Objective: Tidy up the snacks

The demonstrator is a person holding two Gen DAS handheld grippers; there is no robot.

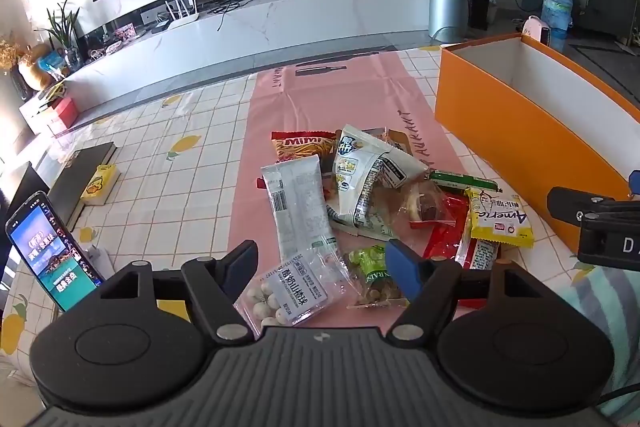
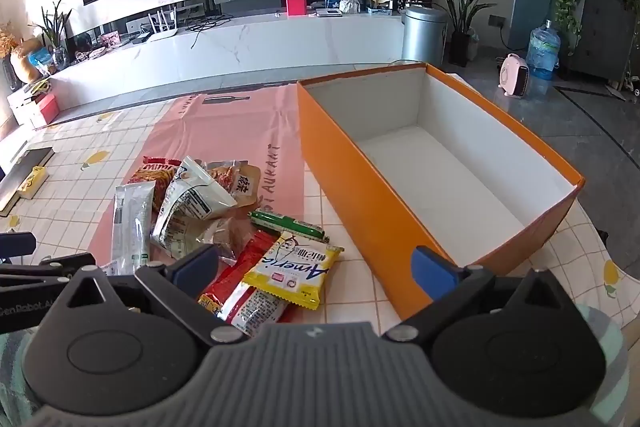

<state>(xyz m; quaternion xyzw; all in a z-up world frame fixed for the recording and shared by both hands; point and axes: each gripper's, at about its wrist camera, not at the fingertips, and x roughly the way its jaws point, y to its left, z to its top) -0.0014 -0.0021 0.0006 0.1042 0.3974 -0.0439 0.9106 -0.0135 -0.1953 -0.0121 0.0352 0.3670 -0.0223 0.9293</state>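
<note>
A pile of snack packets lies on the pink table runner, also in the right wrist view. A clear bag of white balls and a green raisin bag lie between the fingers of my open, empty left gripper. A yellow America packet lies at the pile's right. An empty orange box with a white inside stands to the right, also in the left wrist view. My right gripper is open and empty, over the yellow packet and the box's near corner.
A phone leans at the table's left, near a dark book and a small yellow box. The chequered lemon tablecloth covers the table. A TV cabinet and a metal bin stand beyond.
</note>
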